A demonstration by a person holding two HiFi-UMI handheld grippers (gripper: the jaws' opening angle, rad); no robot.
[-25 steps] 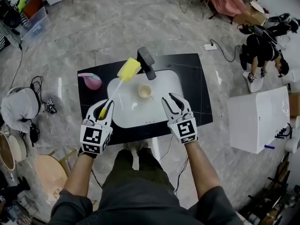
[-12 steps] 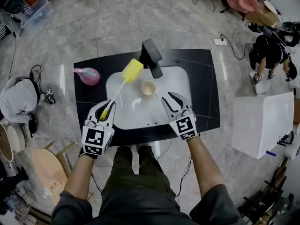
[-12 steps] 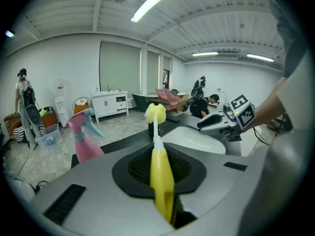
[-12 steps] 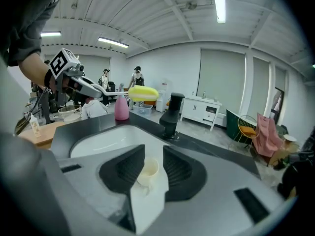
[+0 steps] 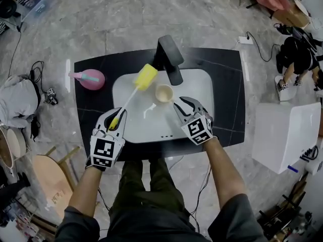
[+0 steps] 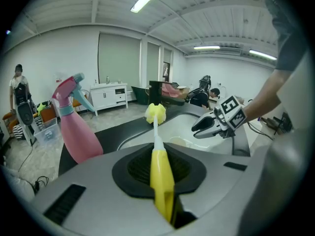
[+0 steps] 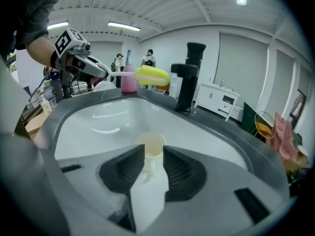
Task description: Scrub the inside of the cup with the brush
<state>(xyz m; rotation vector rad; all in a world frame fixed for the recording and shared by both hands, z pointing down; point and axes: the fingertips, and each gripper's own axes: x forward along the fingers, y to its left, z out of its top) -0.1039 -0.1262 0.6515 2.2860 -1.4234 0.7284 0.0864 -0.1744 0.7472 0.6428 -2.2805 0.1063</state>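
A cream cup (image 5: 164,93) stands upright in the white sink (image 5: 136,120), close to the black faucet. My right gripper (image 5: 182,105) is open, its tips just right of the cup and slightly nearer to me. In the right gripper view the cup (image 7: 151,149) sits just past the spread jaws of my right gripper (image 7: 153,166), and no pad presses on it. My left gripper (image 5: 115,119) is shut on the yellow handle of the brush (image 6: 161,178). The brush's yellow sponge head (image 5: 145,76) hangs over the basin's far left, left of the cup.
The black faucet (image 5: 170,58) rises at the sink's back edge. A pink spray bottle (image 5: 90,78) lies on the black countertop (image 5: 227,100) at left. A white box (image 5: 282,130) stands on the floor at right, a wooden stool (image 5: 48,183) at left.
Both grippers have come down toward the sink. The right gripper's tips have closed in on the cup, jaws still spread. The brush stays in the left gripper.
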